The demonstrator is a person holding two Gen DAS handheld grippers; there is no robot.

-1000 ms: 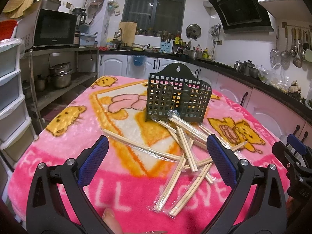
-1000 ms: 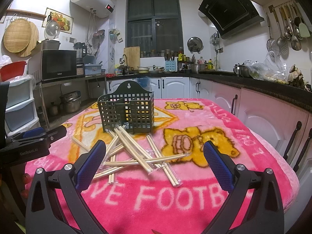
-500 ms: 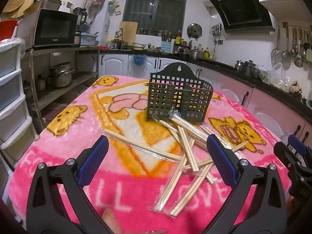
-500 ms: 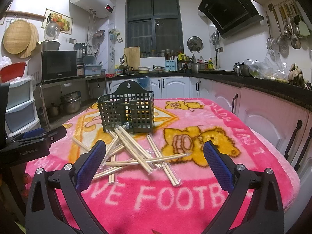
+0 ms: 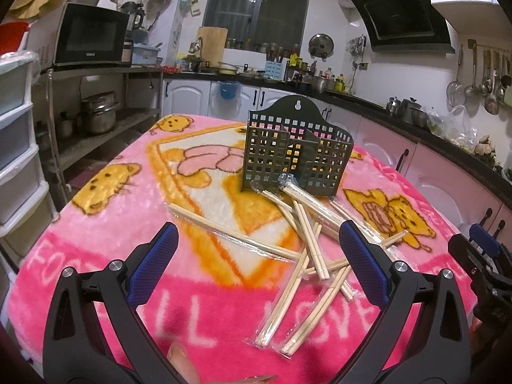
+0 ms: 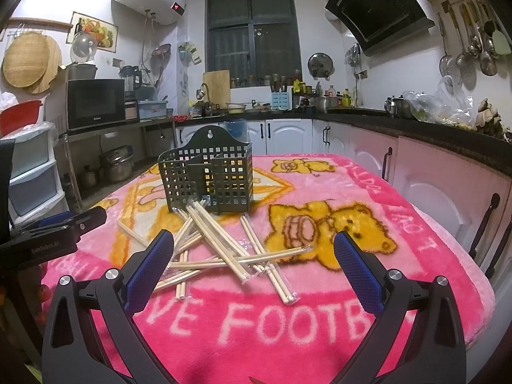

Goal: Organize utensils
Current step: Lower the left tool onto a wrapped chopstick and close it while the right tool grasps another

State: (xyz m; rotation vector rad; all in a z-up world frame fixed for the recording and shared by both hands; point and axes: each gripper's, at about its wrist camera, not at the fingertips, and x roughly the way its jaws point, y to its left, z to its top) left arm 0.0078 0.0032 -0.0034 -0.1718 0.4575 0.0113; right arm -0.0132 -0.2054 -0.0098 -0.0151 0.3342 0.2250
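left gripper (image 5: 257, 256) spread wide and empty, hovering low over the near edge of the pink blanket (image 5: 96, 246). right gripper (image 6: 252, 260) likewise wide apart with nothing between the blue pads (image 6: 148, 265), poised just short of the pile. ahead of both, wrapped chopsticks (image 6: 224, 246) strewn in a loose crisscross heap on the blanket, several pairs overlapping, one long pair (image 5: 230, 236) lying off to the left apart from the rest. beyond the heap, touching its far ends, a dark grid holder (image 6: 208, 176) standing upright with inner dividers, its compartments apparently bare as far as the gaps show. by the look of it, nothing sorted yet: every pair down on the cloth, none in the holder. all of the picking up and slotting in left to do, likely starting with a topmost pair.
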